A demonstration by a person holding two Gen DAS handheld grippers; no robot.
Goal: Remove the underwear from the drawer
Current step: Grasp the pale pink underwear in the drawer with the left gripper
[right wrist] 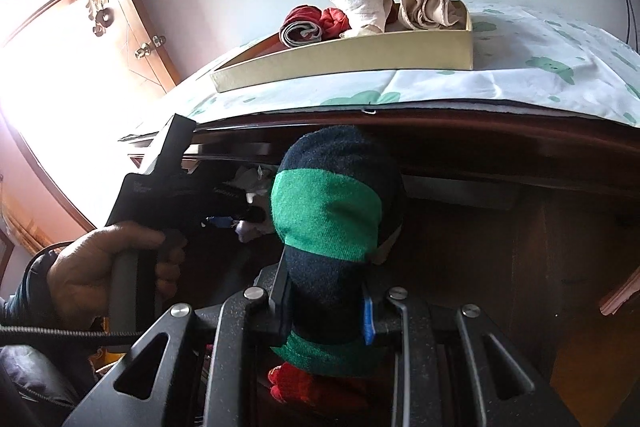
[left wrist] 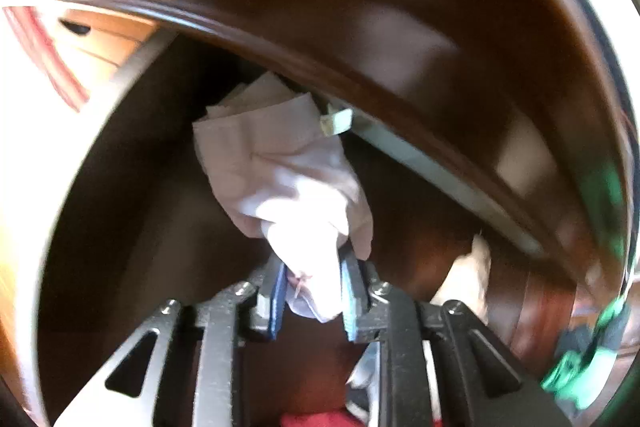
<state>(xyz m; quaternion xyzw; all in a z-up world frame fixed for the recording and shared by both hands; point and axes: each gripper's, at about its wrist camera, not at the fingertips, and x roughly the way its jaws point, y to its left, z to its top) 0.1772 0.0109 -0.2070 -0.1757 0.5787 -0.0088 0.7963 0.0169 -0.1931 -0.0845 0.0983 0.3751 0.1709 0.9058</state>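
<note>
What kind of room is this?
Likely a bedroom: a dark wooden dresser with its drawer open, a box of rolled garments on top, and a wooden door behind.

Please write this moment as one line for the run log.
left claw: shut on pale pink cloth garment | right claw: shut on green-and-navy striped knit roll | cream cardboard tray: on top

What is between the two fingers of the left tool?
In the left wrist view, a bunched pale pink-white cloth garment sits pinched between the blue-padded fingers of the left tool, trailing back into the dark wooden drawer.
</note>
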